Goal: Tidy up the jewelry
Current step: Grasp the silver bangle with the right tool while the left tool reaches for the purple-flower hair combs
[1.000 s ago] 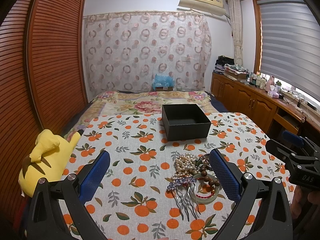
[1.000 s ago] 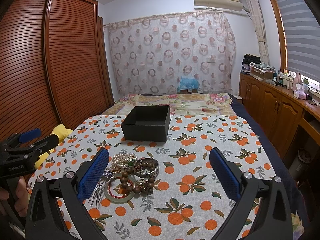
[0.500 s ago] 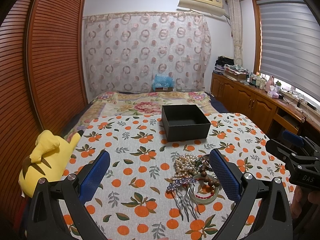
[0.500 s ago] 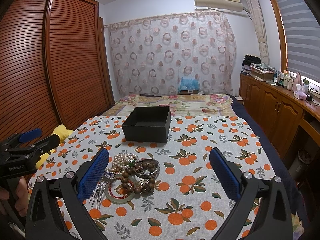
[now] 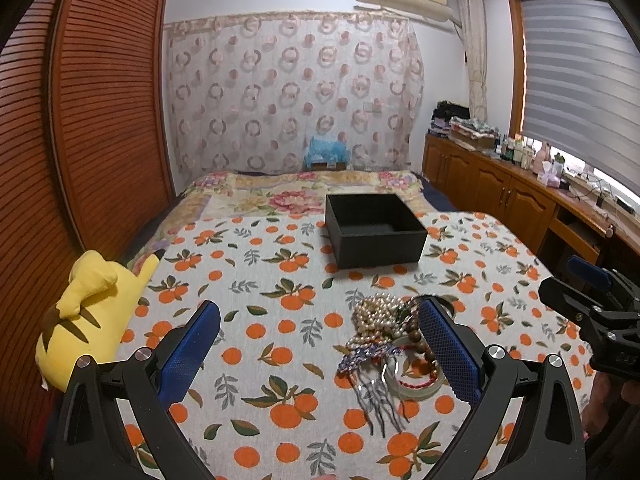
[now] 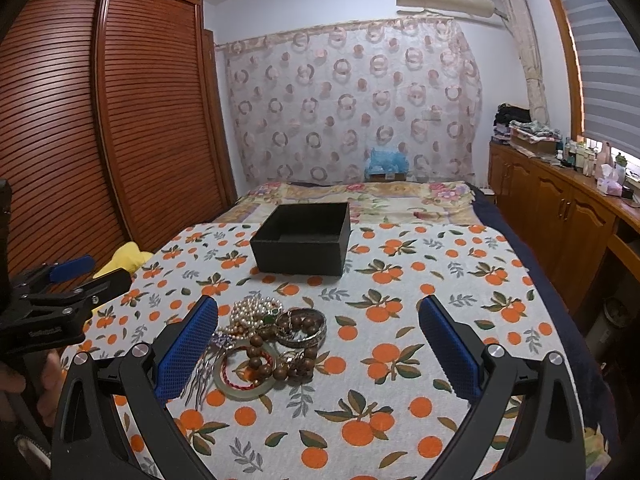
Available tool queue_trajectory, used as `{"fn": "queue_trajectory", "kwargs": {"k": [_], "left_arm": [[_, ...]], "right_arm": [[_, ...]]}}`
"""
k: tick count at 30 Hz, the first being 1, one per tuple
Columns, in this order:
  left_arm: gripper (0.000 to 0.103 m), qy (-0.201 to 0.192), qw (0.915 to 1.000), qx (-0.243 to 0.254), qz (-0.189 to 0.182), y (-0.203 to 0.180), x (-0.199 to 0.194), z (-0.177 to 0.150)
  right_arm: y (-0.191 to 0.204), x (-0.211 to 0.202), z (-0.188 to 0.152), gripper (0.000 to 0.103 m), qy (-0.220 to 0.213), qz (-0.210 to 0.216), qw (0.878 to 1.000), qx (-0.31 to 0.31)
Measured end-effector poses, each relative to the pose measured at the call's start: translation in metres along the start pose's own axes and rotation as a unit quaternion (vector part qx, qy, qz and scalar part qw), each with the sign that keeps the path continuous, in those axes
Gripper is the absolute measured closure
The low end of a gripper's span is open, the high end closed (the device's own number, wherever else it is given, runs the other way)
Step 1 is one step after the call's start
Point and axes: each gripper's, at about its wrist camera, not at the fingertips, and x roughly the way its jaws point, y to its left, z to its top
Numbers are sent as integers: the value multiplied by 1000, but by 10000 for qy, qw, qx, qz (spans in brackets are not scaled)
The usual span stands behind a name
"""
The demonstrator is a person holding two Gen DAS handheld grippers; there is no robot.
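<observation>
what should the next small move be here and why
Probably lower the right claw onto the pearl strand at the heap's near-box edge. Both claws are open and empty, all the jewelry lies piled on the cloth, and the black box sits empty beyond.

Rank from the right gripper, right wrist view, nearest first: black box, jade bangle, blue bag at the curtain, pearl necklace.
From the right gripper:
1. Jade bangle, by its left finger.
2. Pearl necklace, just beyond, left of centre.
3. Black box, mid-bed, open.
4. Blue bag, at the curtain.
</observation>
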Motion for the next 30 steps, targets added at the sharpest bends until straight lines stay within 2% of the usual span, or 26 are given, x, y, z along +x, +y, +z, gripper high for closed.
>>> {"fn": "queue_trajectory", "kwargs": {"k": [3, 8, 17, 23, 30], "left_arm": [[7, 171, 9998, 21, -41, 2, 10, -5], [7, 482, 9987, 77, -149, 3, 28, -14], [7, 903, 9954, 184, -277, 1, 52, -28], [7, 1128, 9928, 198, -357, 2, 64, -33], [7, 1333, 9898, 216, -458, 0, 74, -40]], "right_arm": [[0, -2, -2, 4, 61, 124, 9999, -61], [-1, 16, -10, 17, 383, 313, 9986, -192], [-1, 60, -13, 25, 927, 574, 9913, -732], [-4, 95, -13, 31, 1430, 847, 9810, -1006], [-1, 131, -8, 31, 1898, 1166, 9664, -1279]]}}
